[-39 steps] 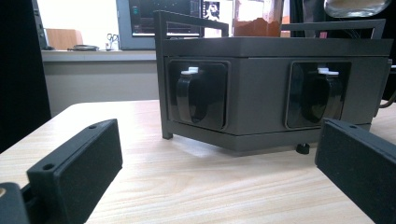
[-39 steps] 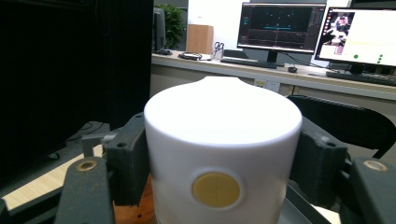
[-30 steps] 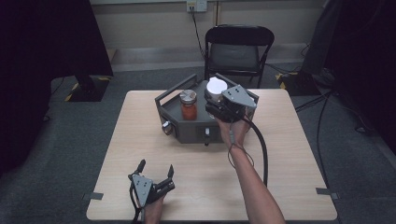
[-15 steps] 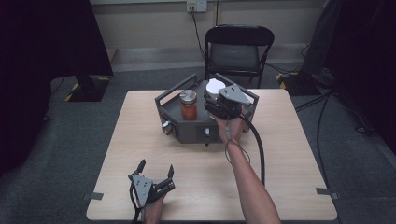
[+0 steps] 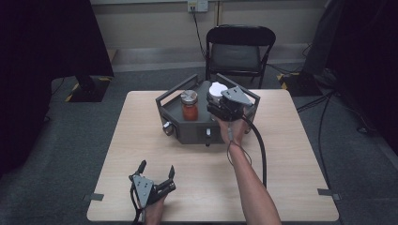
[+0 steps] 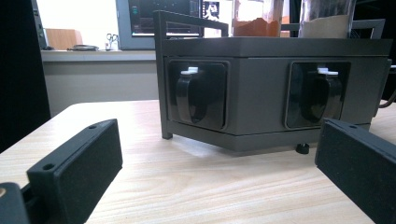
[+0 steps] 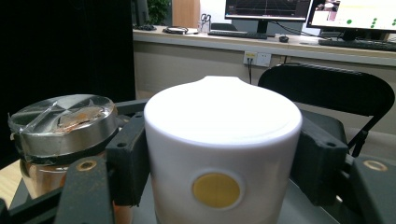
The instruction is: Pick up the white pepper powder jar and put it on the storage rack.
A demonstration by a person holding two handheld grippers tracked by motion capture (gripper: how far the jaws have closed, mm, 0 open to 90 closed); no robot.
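Note:
A dark grey six-sided box [image 5: 187, 133] with knobs on its front stands mid-table. Inside it at the left is a jar of red-orange contents [image 5: 189, 110] under a silver lid [image 7: 65, 123]. My right gripper [image 5: 219, 101] is over the box's right half, shut on a white container [image 7: 222, 140] with a yellow dot; black pads [image 7: 128, 158] press on both its sides. My left gripper [image 5: 156, 167] rests open near the table's front edge, facing the box [image 6: 261, 88], with nothing between its fingers [image 6: 79, 172].
Two black knobs [image 6: 191, 93] sit in recesses on the box's front walls. A black folding chair [image 5: 240, 51] stands behind the table. Cables lie on the floor at the right. A cable trails from the right gripper along the forearm.
My right gripper has sunk slightly toward the box with the white container in it. The left gripper has not moved.

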